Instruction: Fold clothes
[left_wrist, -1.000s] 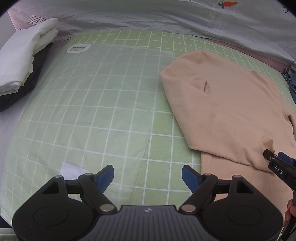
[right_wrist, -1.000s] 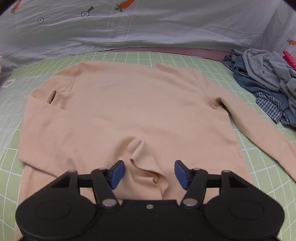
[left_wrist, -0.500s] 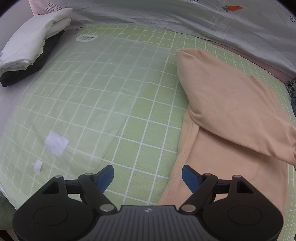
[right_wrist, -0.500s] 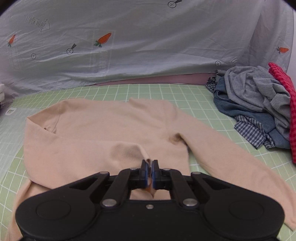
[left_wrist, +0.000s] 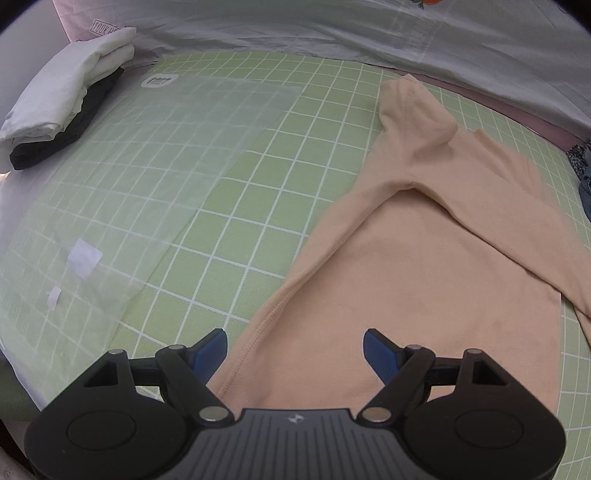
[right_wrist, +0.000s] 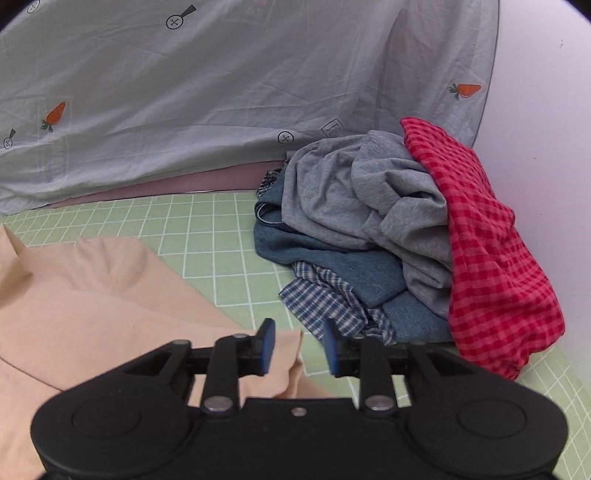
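A peach long-sleeve top (left_wrist: 424, 266) lies flat on the green grid mat (left_wrist: 251, 206), one sleeve (left_wrist: 480, 206) folded slantwise across its body. My left gripper (left_wrist: 295, 350) hovers open above the top's near side edge, nothing between its blue pads. In the right wrist view the same peach top (right_wrist: 92, 295) fills the left, and its sleeve end (right_wrist: 288, 354) lies on the mat under my right gripper (right_wrist: 299, 345). That gripper's jaws are opening, and the pads stand apart without pressing on the cloth.
A heap of unfolded clothes (right_wrist: 388, 240), grey, denim, blue check and a red check piece (right_wrist: 491, 266), sits at the right. Folded white and black garments (left_wrist: 70, 110) lie at the far left by a clear plastic sheet (left_wrist: 147, 166). A grey carrot-print cloth (right_wrist: 221, 92) hangs behind.
My right gripper shut on the peach fabric, carried it right toward the clothes heap, then opened and let it go. My left gripper slid right, from bare mat to above the top's edge.
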